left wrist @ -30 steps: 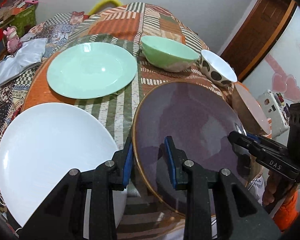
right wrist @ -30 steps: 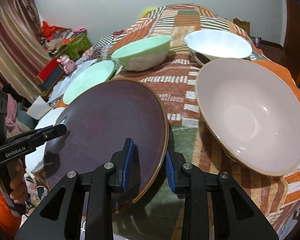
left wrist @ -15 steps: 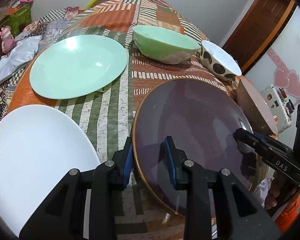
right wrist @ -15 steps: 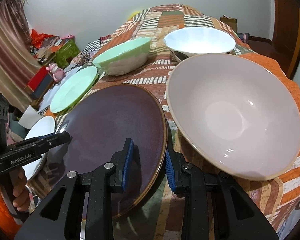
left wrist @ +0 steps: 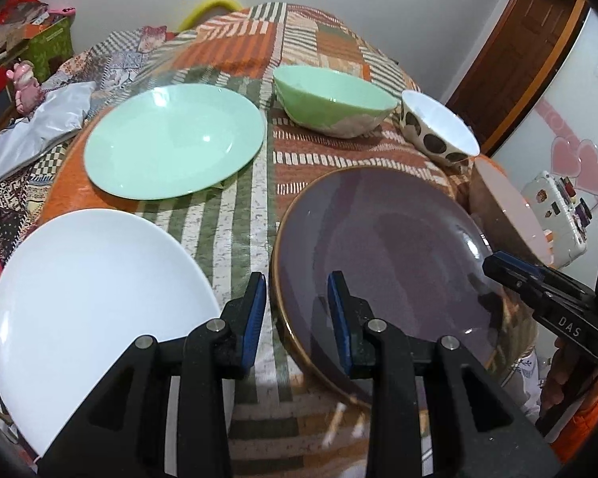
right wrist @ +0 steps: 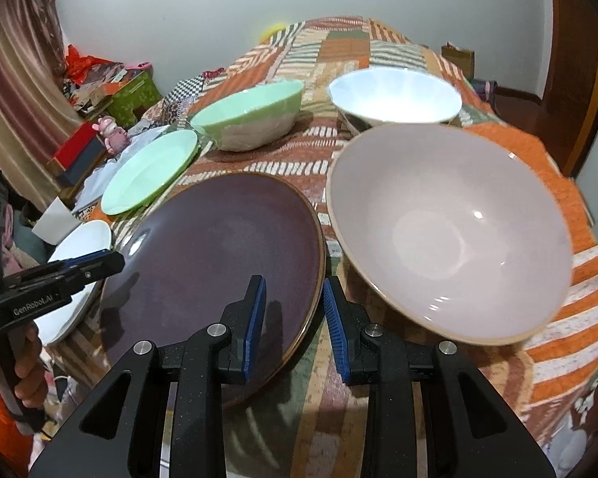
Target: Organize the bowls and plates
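Stoneware by the look of it, the dark purple plate [left wrist: 382,255] is likely heavy, rigid and breakable, with a glossy glaze that may slip under the pads; it sits lifted at the near edge of the table [left wrist: 235,219], held from both sides; the thin brown rim is the only sensible place to take it, and opposite points keep it level. The left gripper [left wrist: 297,314] is clamped on the rim nearest the white plate [left wrist: 91,298], one jaw over the face and one beneath; the right gripper [right wrist: 293,314] is closed on the opposite rim, just beside the large pinkish bowl [right wrist: 450,235]. Outward, the white plate lies at the near left corner, the mint green plate [left wrist: 175,139] behind it; the green bowl [left wrist: 333,101] and the spotted bowl [left wrist: 438,131] stand towards the far right edge. All look like smooth ceramic or glass, so stacking calls for a gentle, flat set-down to avoid chipping.
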### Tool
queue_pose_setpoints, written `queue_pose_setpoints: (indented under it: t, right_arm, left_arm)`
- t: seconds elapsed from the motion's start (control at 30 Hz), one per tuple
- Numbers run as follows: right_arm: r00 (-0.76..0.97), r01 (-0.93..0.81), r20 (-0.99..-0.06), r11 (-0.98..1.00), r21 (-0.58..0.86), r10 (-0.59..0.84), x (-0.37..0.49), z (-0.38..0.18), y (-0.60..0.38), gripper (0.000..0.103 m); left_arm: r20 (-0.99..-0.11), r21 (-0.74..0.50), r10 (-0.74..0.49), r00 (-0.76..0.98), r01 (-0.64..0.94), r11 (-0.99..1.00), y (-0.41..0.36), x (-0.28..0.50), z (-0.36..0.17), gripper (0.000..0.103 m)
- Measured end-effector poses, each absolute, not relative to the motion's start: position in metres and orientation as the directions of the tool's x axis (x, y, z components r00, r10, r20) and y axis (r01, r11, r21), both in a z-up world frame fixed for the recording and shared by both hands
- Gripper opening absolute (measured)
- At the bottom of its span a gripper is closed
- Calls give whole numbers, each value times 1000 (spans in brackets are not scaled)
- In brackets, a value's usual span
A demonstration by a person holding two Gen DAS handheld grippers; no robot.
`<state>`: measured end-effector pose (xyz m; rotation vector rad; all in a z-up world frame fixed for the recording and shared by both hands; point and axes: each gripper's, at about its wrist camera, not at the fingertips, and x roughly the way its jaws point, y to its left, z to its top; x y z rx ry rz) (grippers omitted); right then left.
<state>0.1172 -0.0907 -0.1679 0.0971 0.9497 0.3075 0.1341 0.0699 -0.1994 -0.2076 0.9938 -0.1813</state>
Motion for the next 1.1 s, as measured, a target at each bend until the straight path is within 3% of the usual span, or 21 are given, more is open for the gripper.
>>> queue_pose_setpoints:
  t: [0.33, 0.4, 0.47, 0.6, 1.1]
  right_arm:
    - [582, -301, -737, 933, 199, 345, 104, -138, -65, 33]
    - [585, -317, -730, 928, 195, 353, 104, -135, -57, 42]
    - [596, -338, -716, 922, 188, 364, 102, -130, -45, 60]
    - [598, -381, -704, 908, 171, 384, 101, -125, -24, 68]
    - [487, -543, -745, 826, 151, 456, 114, -145, 64, 68]
  left_arm:
    - [-739, -189, -146, 657, 5, 982, 93, 95, -155, 53]
    - [-722, -174, -124, 681, -6, 985, 100, 85, -148, 61]
    - [-707, -159, -100, 700, -20, 987, 107, 75, -141, 70]
    - [-688, -125, -30, 725, -78, 989, 128, 58, -132, 85]
    - [-737, -92, 109, 668, -258, 962, 218, 37, -153, 88]
